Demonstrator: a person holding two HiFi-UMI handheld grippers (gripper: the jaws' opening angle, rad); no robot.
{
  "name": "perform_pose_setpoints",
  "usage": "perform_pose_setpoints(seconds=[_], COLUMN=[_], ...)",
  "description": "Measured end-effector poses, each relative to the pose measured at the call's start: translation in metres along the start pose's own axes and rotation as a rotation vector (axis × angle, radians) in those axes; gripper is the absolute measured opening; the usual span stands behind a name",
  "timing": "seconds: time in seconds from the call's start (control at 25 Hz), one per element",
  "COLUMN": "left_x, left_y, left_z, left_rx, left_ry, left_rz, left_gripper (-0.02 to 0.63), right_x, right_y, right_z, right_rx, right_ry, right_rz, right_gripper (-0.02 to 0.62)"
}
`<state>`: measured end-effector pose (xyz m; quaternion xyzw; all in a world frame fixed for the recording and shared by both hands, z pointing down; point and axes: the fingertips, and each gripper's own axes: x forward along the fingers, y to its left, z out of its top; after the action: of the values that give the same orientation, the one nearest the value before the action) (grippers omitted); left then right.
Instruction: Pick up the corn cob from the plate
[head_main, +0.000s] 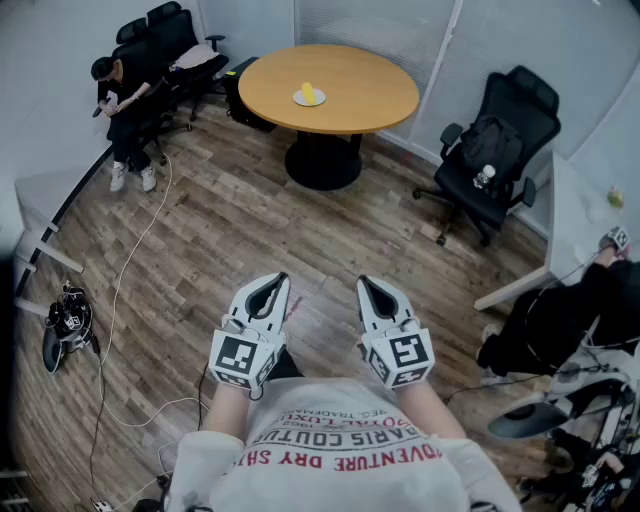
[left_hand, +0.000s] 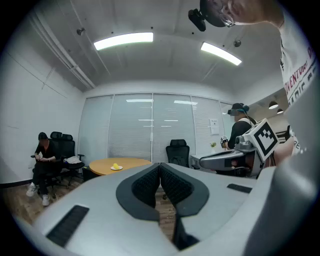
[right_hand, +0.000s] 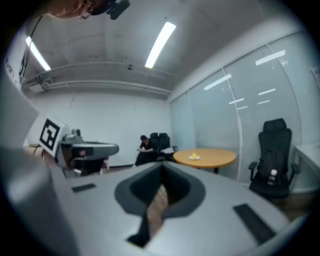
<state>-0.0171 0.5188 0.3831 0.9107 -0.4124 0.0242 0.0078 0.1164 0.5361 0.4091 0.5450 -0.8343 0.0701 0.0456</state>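
**Approach stage, before any reach.** The left gripper (head_main: 268, 285) and the right gripper (head_main: 372, 288) are carried side by side close to the person's chest, both pointing roughly level across the room. In the left gripper view the jaws are pressed together at their tips with nothing between them. In the right gripper view the jaws are likewise closed and empty, with only a thin strip of wooden floor (head_main: 230, 230) showing through the slit below the tips. The corn cob (head_main: 307, 92), a small yellow piece, rests on a white plate (head_main: 297, 99) near the middle of a round wooden counter (head_main: 370, 95). It is far ahead of both pairs of jaws and well apart from them. It lies slightly left of the left jaws' line and slightly right of the right jaws' line, so roughly ahead between the two. A black office chair (head_main: 495, 150) stands ahead and to the right of the right jaws, and a seated person (head_main: 125, 95) is far ahead to the left of the left jaws. Judged from this layout, the pick has not begun. The next move calls for walking across the floor until the counter is within reach, then parting one gripper's jaws wide enough to span the cob and bringing them down around it over the plate. Whether the cob stands on end or lies flat cannot be told at this range, so the grasp direction is best settled once the jaws are near.
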Motion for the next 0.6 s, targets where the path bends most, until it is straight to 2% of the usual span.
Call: perform_pose_setpoints(seconds=[0.6], left_x=[0.016], left_y=[0.0], left_z=[-0.008], left_rx=[-0.033], left_ry=[0.015], left_rz=[0.0], left_gripper=[0.035], right_x=[0.008], right_y=[-0.017], right_z=[-0.006], right_rx=[0.039], right_ry=[0.009], right_rz=[-0.01], right_gripper=[0.029])
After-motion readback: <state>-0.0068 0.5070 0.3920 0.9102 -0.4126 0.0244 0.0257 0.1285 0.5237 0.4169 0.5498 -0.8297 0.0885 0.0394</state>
